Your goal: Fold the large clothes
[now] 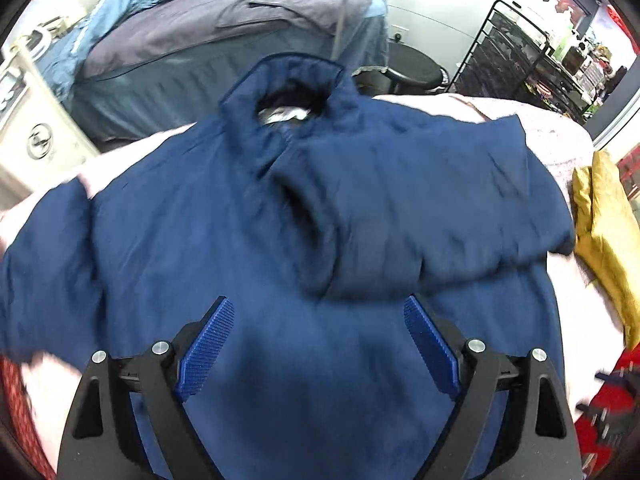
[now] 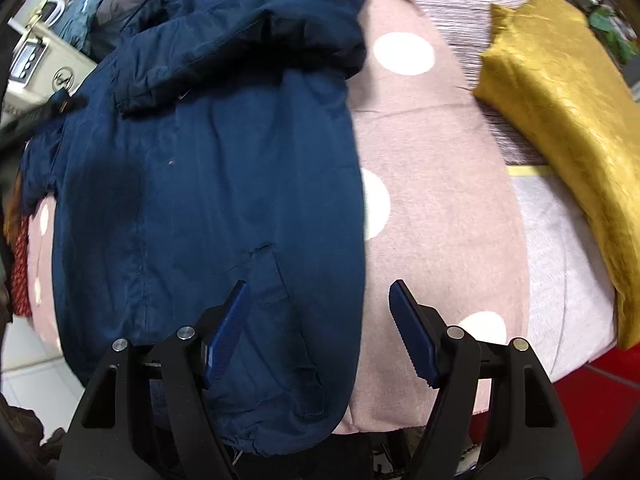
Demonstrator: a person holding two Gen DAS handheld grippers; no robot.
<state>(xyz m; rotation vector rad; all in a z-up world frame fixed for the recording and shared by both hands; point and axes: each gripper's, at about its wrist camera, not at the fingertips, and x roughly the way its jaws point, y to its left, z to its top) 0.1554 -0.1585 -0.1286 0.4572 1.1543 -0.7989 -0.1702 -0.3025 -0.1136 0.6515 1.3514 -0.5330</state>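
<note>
Nearest to each lens, the two grippers are hanging above a navy jacket that is lying spread on a pink polka-dot sheet. Seen from the left wrist, the left gripper is standing with its ribbed blue pads spread wide and gripping nothing, the jacket's lower body lying between and below them; one sleeve is lying folded across the chest, its cuff ending just beyond the pads. Seen from the right wrist, the right gripper is pointing down with its jaws parted and empty, straddling the jacket's right-hand edge, so that one pad is hanging over a pocket and the other over bare sheet. Farther out, the upright collar is gaping open, showing a pale lining inside. Beside the jacket, well apart on the sheet's far right, a folded mustard-yellow garment is lying. Beyond the collar, a pile of grey and light-blue clothing is resting on a neighbouring surface. Farthest back, at the right in the left-wrist view, a black wire rack is holding small items too blurred to identify.
</note>
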